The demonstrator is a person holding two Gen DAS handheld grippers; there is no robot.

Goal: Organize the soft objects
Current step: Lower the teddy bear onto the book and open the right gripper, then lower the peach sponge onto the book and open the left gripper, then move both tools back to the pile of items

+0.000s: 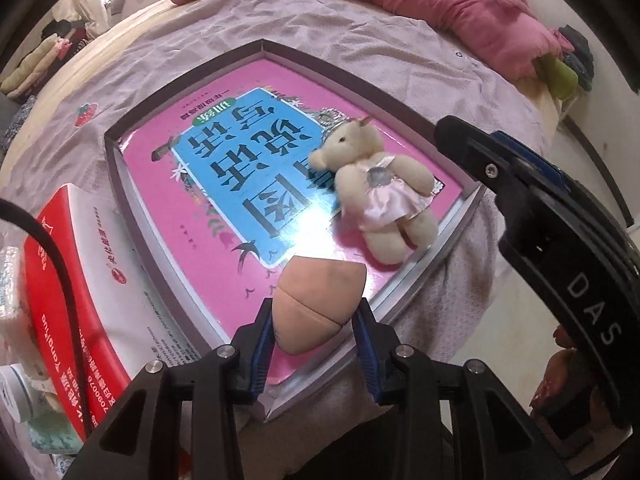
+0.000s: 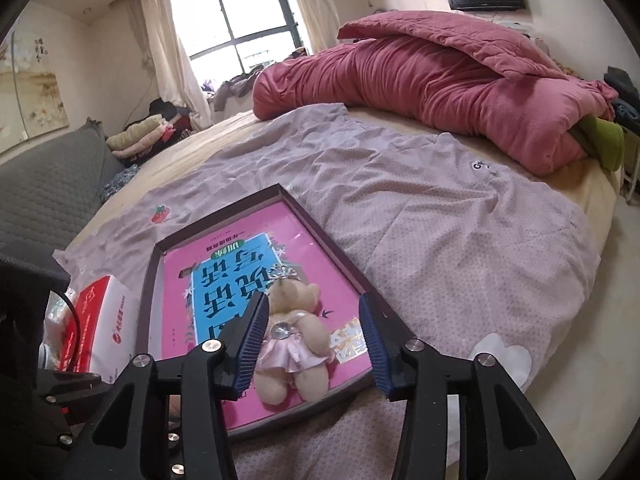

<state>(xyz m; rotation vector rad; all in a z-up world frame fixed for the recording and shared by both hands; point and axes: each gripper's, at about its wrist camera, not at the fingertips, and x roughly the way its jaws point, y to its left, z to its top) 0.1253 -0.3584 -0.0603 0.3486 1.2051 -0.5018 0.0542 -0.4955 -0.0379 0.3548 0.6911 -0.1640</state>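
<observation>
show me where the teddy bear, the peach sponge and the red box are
teddy bear (image 1: 378,184): left wrist view, on its chest.
peach sponge (image 1: 316,304): left wrist view, on its middle, between the left gripper's pads.
red box (image 1: 60,264): left wrist view, on its red top face.

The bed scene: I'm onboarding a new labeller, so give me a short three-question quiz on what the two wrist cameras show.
1. True or false: the left gripper is shut on the peach sponge.
2. Multiple choice: where does the teddy bear lie? A) on the red quilt B) on the pink book in the shallow tray C) on the red and white box
3. Fill in: the right gripper stands ___ around the bear, its pads not pressing on it.

Key: 1 true; 2 B; 3 open.
</observation>
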